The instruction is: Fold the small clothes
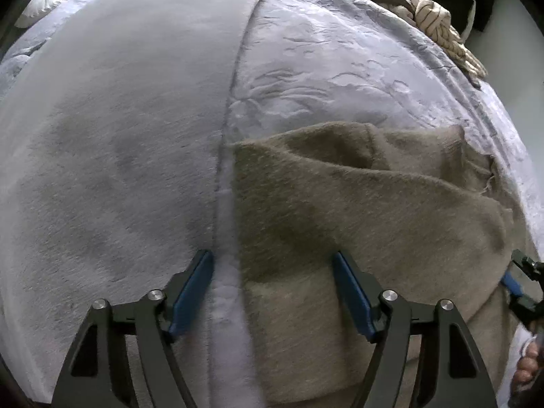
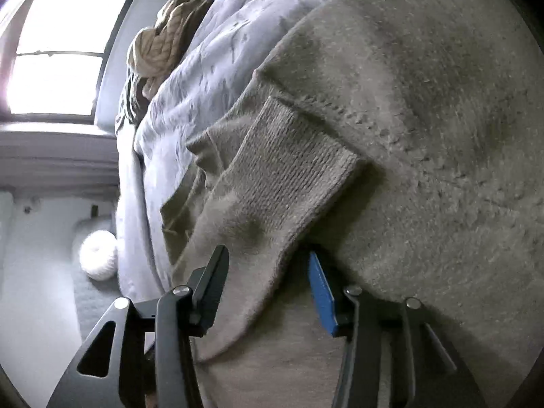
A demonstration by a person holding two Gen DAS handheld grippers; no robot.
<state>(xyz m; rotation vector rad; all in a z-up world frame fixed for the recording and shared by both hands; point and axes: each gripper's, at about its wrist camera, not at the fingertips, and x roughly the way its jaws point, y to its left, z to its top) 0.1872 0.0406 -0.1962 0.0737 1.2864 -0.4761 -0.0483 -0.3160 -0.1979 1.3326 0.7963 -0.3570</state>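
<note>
A tan knitted sweater lies on the white bedspread, partly folded, with a raised fold near its far edge. My left gripper is open and empty, hovering over the sweater's left edge. In the right wrist view the sweater fills the frame, and its sleeve with the ribbed cuff lies between the jaws of my right gripper, which stand open around it, not closed. The right gripper's tip also shows at the right edge of the left wrist view.
A pale grey fleece blanket covers the bed to the left of the sweater. A beige knotted cloth bundle lies at the bed's far edge. A window and a white round object on the floor are beside the bed.
</note>
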